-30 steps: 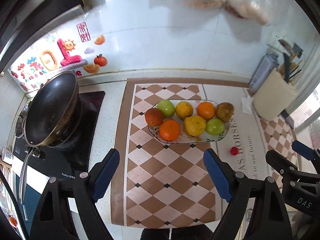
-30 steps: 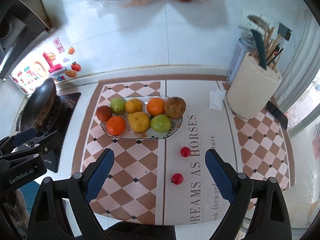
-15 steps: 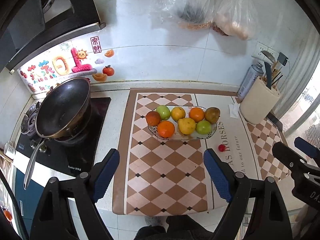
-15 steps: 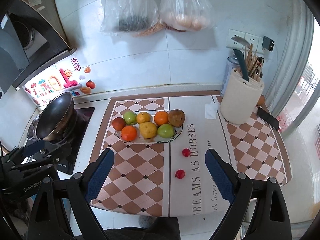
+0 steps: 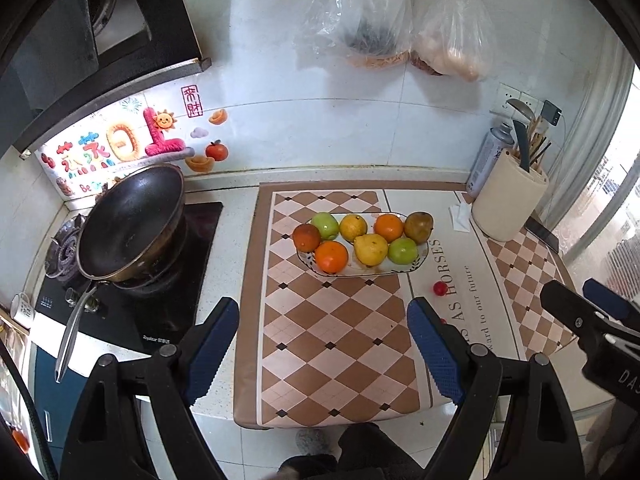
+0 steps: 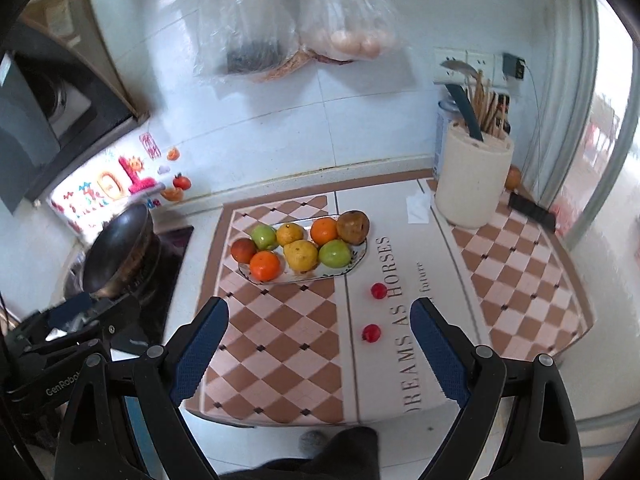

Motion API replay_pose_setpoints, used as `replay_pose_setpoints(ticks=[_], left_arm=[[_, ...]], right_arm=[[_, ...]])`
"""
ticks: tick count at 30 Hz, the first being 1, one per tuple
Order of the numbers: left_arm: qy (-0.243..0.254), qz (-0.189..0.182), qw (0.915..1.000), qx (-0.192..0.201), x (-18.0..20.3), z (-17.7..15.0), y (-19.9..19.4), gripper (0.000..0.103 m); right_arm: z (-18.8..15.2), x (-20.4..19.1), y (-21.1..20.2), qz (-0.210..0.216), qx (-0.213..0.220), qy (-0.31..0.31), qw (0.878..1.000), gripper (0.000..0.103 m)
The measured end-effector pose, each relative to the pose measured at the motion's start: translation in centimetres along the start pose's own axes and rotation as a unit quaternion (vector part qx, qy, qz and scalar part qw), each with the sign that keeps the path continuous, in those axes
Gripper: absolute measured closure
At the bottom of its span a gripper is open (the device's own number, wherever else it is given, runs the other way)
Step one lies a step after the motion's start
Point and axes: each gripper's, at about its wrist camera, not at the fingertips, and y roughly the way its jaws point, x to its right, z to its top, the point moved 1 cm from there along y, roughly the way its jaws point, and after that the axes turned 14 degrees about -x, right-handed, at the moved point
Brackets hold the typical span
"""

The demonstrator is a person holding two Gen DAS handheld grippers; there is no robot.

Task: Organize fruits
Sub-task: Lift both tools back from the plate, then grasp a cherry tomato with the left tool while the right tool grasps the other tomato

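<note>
Right wrist | plate (image 6: 356, 263) holds seven fruits | two red fruits (image 6: 378, 291) loose beside it

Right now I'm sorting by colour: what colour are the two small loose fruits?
Red; right wrist view.

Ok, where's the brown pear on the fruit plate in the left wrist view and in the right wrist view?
Left wrist view: the brown pear sits right of centre, at the plate's far right end, beside an orange.
Right wrist view: the brown pear sits just above centre, again at the plate's far right end.
Shared landmark: the cream utensil holder, standing further right of the pear in both views.
</note>
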Motion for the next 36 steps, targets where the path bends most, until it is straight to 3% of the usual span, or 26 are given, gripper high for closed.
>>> replay_pose_setpoints(ticks=[1, 2, 6, 9, 11, 16, 23, 26, 29, 31, 36], left_arm=[[0.0, 0.001, 1.0, 0.0, 0.0, 0.2, 0.2, 0.003], [0.001, 0.004, 1.0, 0.001, 0.0, 0.4, 0.6, 0.001], [0.001, 0.038, 0.9993, -0.002, 0.7, 1.4, 2.6, 0.001], [0.004, 0.061, 0.998, -0.018, 1.7, 2.2, 5.4, 0.001], [0.005, 0.083, 0.996, -0.033, 2.7, 2.9, 7.9, 0.001], [-0.003, 0.12, 0.9859, -0.116, 4.8, 3.7, 15.9, 0.001], [-0.02, 0.168, 0.9633, -0.208, 6.6, 3.5, 25.5, 0.001], [-0.024, 0.177, 0.9555, -0.235, 7.1, 3.3, 27.9, 0.001], [-0.028, 0.177, 0.9515, -0.25, 7.5, 3.1, 29.2, 0.001], [-0.034, 0.165, 0.9506, -0.261, 8.0, 2.8, 29.8, 0.001], [-0.034, 0.111, 0.9521, -0.283, 9.8, 2.3, 30.2, 0.001]], right_arm=[[0.1, 0.7, 0.6, 0.003, -0.007, 0.009, 1.0, 0.009], [0.2, 1.4, 1.2, 0.009, -0.012, 0.017, 1.0, 0.009], [1.4, 4.7, 5.3, 0.02, -0.042, 0.035, 0.998, 0.01], [2.7, 7.2, 9.9, 0.015, -0.079, 0.036, 0.996, 0.026], [3.5, 8.8, 13.2, 0.029, -0.107, 0.043, 0.993, 0.029], [5.5, 11.9, 22.5, 0.047, -0.187, 0.054, 0.98, 0.038], [8.1, 12.7, 32.3, 0.047, -0.263, 0.013, 0.964, 0.038], [8.4, 12.3, 35.0, 0.043, -0.287, -0.01, 0.957, 0.039], [8.3, 11.9, 37.0, 0.047, -0.305, -0.031, 0.951, 0.062], [8.7, 11.6, 37.0, 0.044, -0.289, -0.051, 0.955, 0.072], [8.8, 12.6, 35.0, 0.048, -0.271, -0.059, 0.96, 0.072]])
